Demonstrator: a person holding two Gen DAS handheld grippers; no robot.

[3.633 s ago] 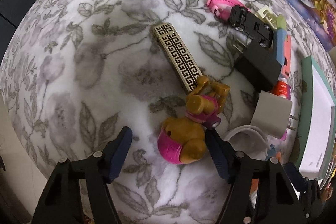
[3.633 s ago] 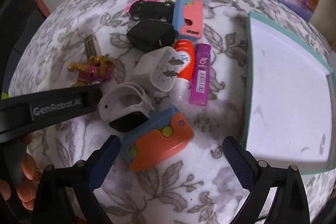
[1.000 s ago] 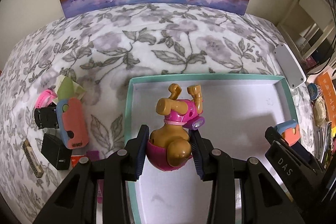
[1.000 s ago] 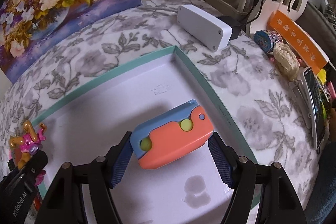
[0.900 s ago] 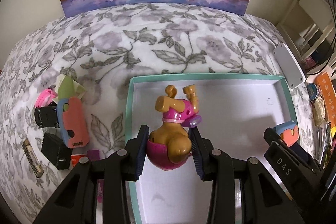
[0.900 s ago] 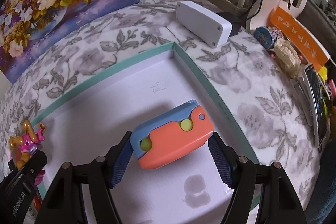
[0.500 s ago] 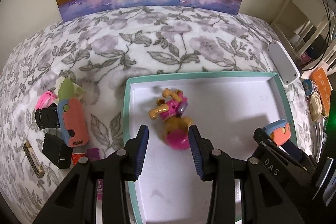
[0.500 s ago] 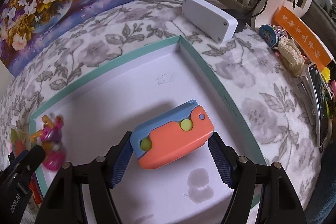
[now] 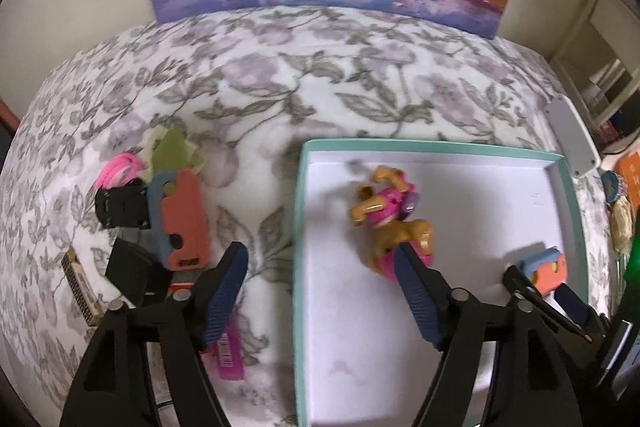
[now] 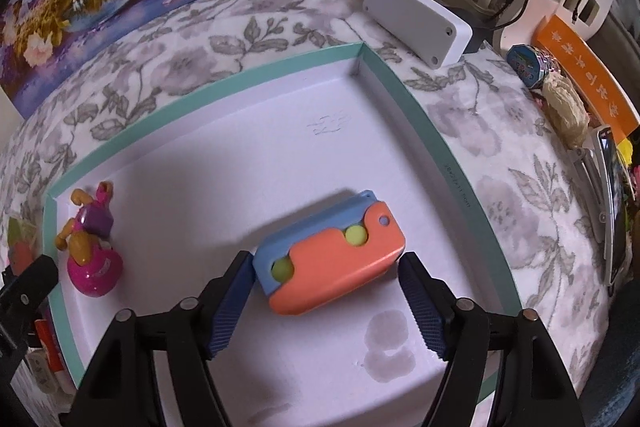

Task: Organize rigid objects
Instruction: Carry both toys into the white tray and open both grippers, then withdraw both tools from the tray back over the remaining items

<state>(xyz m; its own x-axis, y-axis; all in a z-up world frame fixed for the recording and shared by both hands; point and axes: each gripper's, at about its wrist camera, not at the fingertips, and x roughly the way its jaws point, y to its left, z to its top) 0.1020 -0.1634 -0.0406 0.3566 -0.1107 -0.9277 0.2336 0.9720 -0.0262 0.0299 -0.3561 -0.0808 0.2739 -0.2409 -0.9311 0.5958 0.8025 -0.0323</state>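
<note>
A teal-rimmed white tray [image 9: 298,227] holds a brown and pink toy dog [image 9: 390,215], lying loose near its left wall. My left gripper [image 9: 320,287] hovers over that wall, its jaws opening wide with nothing between the pads. The dog lies just beyond the right finger. In the right wrist view an orange and blue case [image 10: 328,259] rests on the tray [image 10: 420,131] floor between the fingers of my right gripper [image 10: 326,303]. Its jaws are opening, and the pads sit close to the case's ends. The dog [image 10: 92,247] stands at the tray's far left.
Left of the tray lie a second orange and blue case [image 9: 180,223], a black toy car [image 9: 120,207], a black charger [image 9: 136,271], a gold patterned bar [image 9: 80,287] and a purple tube [image 9: 230,351]. A white box [image 10: 416,15] and a phone [image 10: 612,207] flank the tray's right.
The toy dog dropped out of my left gripper into the tray, and those jaws then spread wide. The case sank slightly from my right gripper's hold.
</note>
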